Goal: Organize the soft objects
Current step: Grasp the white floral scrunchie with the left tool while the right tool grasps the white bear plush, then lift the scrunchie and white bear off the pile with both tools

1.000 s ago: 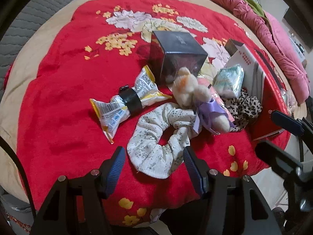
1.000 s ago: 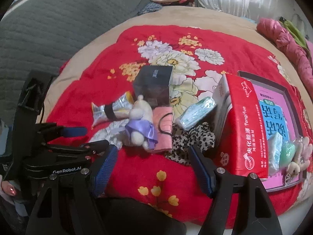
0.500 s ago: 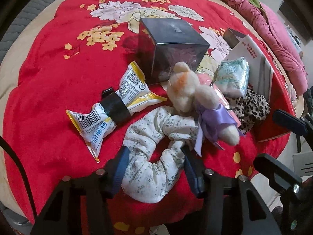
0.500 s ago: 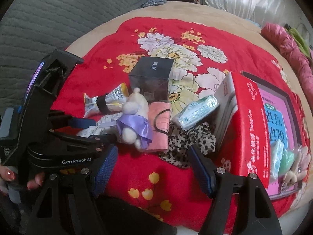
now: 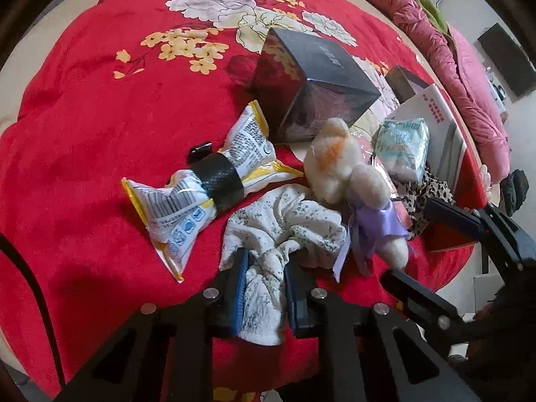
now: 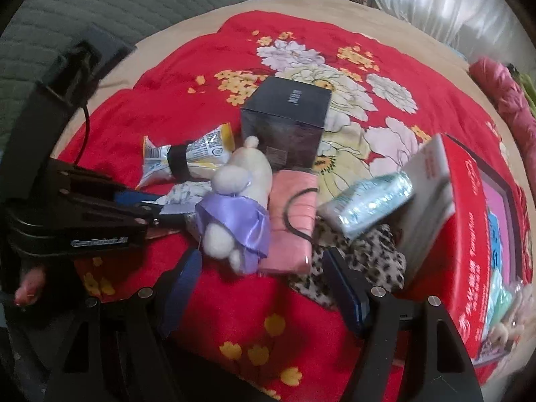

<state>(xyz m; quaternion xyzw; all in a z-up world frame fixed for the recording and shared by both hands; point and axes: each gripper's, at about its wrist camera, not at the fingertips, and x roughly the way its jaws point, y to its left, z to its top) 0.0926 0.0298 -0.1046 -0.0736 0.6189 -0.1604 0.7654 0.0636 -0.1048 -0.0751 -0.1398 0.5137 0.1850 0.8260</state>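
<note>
My left gripper (image 5: 266, 288) is shut on the near loop of a white floral scrunchie (image 5: 284, 221) on the red blanket. A cream plush toy with a purple bow (image 5: 355, 194) lies against the scrunchie's right side; it also shows in the right wrist view (image 6: 238, 197). My right gripper (image 6: 268, 284) is open and empty, just in front of the plush, a pink cloth (image 6: 291, 221) and a leopard-print scrunchie (image 6: 361, 261). The left gripper also shows in the right wrist view (image 6: 157, 207), its tips on the floral scrunchie (image 6: 187, 191).
A snack bag with a black band (image 5: 207, 184), a dark glossy box (image 5: 311, 87) and a tissue pack (image 5: 402, 147) lie around them. A red open box (image 6: 469, 234) holding small soft items stands at the right. A pink duvet (image 5: 462, 77) lies beyond the blanket.
My left gripper has moved forward over the floral scrunchie and shut on it, bunching the fabric. My right gripper has moved closer to the plush and stays open.
</note>
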